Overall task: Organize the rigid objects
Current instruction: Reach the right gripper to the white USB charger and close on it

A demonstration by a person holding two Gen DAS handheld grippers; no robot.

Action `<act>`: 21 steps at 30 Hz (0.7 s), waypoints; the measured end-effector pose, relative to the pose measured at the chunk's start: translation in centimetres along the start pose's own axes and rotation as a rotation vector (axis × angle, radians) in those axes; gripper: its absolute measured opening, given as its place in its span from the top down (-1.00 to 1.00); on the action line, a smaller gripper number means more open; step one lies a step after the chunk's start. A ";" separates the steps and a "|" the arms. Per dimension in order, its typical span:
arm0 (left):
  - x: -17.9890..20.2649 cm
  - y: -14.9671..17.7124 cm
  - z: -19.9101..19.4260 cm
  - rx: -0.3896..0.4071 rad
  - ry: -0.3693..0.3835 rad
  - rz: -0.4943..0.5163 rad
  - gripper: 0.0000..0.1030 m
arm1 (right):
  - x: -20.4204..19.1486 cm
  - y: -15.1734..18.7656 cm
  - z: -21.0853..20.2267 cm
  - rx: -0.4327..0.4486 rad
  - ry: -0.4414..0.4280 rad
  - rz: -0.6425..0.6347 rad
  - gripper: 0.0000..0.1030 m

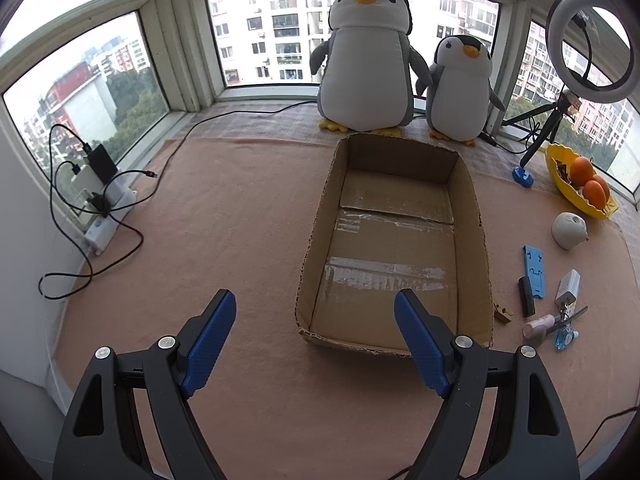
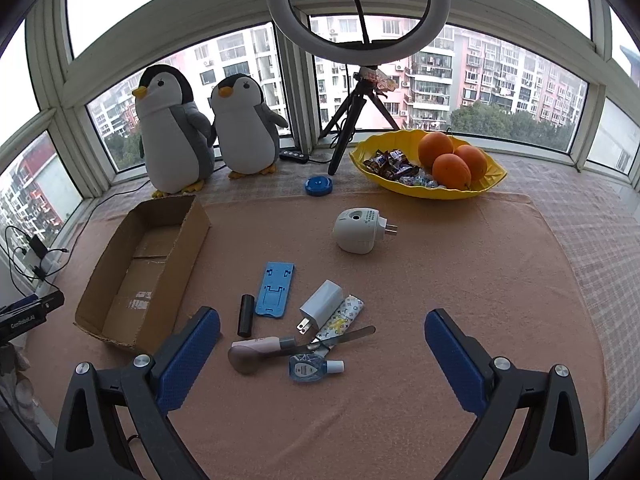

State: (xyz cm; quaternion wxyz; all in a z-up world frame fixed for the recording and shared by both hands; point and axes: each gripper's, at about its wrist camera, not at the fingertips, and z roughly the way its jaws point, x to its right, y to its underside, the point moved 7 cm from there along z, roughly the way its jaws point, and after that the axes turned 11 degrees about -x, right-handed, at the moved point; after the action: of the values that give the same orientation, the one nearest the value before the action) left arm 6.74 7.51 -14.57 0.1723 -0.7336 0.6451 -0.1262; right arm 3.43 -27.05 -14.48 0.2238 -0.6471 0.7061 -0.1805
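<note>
An empty cardboard box (image 1: 484, 256) (image 2: 176, 276) lies on the peach cloth. My left gripper (image 1: 315, 310) is open above the box's near left corner, holding nothing. My right gripper (image 2: 322, 330) is open over a pile of small items, touching none. The pile holds a blue phone stand (image 2: 274, 288), a black tube (image 2: 245, 314), a white charger (image 2: 322, 304), a patterned packet (image 2: 346, 314), a pink device (image 2: 252, 354), a metal file (image 2: 344, 336) and a small blue bottle (image 2: 310, 367). A white plug-in device (image 2: 358, 230) lies farther back.
Two plush penguins (image 2: 176, 128) (image 2: 244, 124) stand by the window. A yellow bowl (image 2: 492, 182) holds oranges and sweets. A ring light on a tripod (image 2: 356, 8) and a blue disc (image 2: 318, 185) stand behind. Power strip with cables (image 1: 100, 208) sits at the left edge.
</note>
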 end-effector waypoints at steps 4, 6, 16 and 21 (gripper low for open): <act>0.3 0.2 0.5 -0.013 0.010 0.005 -0.59 | 1.1 0.6 2.7 -0.076 -0.017 0.022 -0.56; 0.4 0.4 0.7 -0.020 0.010 0.008 -0.59 | 1.5 0.6 4.1 -0.113 -0.041 0.043 -0.41; -0.5 0.6 1.5 -0.032 0.005 -0.014 -0.59 | 1.1 -2.3 10.5 -0.316 -0.148 0.138 -0.22; -0.9 0.8 1.9 -0.037 0.011 -0.034 -0.59 | 0.8 -2.9 14.2 -0.434 -0.131 0.165 0.11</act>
State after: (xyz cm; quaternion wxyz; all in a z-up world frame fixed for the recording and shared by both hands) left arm 6.67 8.52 -16.60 0.1530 -0.7469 0.6356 -0.1211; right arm 13.55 -27.66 -24.85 0.1389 -0.6304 0.7628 0.0369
